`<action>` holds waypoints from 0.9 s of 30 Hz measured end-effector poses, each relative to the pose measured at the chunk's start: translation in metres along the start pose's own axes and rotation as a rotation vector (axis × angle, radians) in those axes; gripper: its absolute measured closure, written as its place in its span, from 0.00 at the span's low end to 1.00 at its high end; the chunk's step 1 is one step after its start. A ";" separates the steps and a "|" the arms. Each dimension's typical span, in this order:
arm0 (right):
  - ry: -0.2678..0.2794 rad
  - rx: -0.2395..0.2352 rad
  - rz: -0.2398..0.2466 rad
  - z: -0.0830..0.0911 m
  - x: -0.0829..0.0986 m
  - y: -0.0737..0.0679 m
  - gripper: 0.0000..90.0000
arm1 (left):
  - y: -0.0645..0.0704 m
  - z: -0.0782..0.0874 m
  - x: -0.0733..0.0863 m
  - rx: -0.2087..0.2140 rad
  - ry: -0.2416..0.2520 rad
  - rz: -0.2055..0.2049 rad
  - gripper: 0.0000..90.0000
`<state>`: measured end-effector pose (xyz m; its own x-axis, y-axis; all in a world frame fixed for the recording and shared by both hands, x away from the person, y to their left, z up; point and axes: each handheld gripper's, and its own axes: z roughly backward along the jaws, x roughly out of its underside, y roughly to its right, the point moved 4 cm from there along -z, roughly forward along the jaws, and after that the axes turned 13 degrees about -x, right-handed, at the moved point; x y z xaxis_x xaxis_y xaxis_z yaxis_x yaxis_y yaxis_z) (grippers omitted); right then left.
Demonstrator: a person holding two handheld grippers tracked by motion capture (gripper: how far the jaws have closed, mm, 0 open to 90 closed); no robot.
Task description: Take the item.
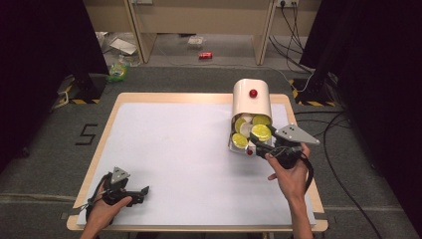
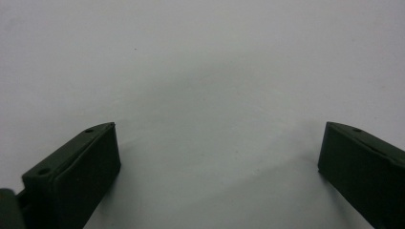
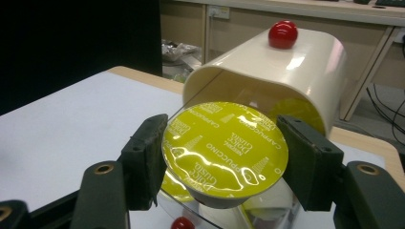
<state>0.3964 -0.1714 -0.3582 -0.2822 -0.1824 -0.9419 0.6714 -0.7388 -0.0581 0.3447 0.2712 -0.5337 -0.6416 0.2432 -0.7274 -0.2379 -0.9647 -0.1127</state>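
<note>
**Right gripper clamps a yellow capsule at the mouth of the cream container**

On the white-topped table with a pale wooden rim (image 1: pixel 99 149), a cream, rounded plastic container with a red ball knob (image 1: pixel 252 99) lies on its side toward the far right, its open mouth facing the person. Several yellow-lidded coffee capsules (image 1: pixel 241 140) are packed in that mouth.

The right gripper (image 1: pixel 263 143) sits just in front of the opening, held by the person's right hand (image 1: pixel 288 172). Seen from the right gripper view, its two black jaws press against opposite sides of one round capsule with a glossy yellow foil lid printed "Cappuccino" (image 3: pixel 224 143), pinching it. The capsule is level with the lower edge of the container's mouth (image 3: pixel 267 81), and a small red ball (image 3: pixel 182 223) shows just below it.

The left gripper (image 1: pixel 142 191) rests near the table's front left corner in the person's left hand (image 1: pixel 107 206), well apart from the container. Its jaws are spread wide over bare white tabletop (image 2: pixel 205 95), gripping nothing
</note>
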 end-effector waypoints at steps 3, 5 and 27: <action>0.004 0.009 -0.004 0.007 0.001 0.003 0.42 | 0.000 0.000 0.000 0.001 -0.001 0.000 0.00; 0.005 0.018 -0.006 0.012 0.003 0.005 0.42 | 0.000 0.000 0.000 0.000 -0.001 0.000 0.00; -0.006 0.124 -0.041 0.042 0.022 0.038 0.42 | 0.000 0.000 0.000 0.000 -0.001 0.000 0.00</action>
<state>0.3869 -0.2303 -0.3671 -0.3125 -0.1539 -0.9374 0.5692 -0.8203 -0.0551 0.3447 0.2713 -0.5337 -0.6422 0.2436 -0.7268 -0.2384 -0.9646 -0.1126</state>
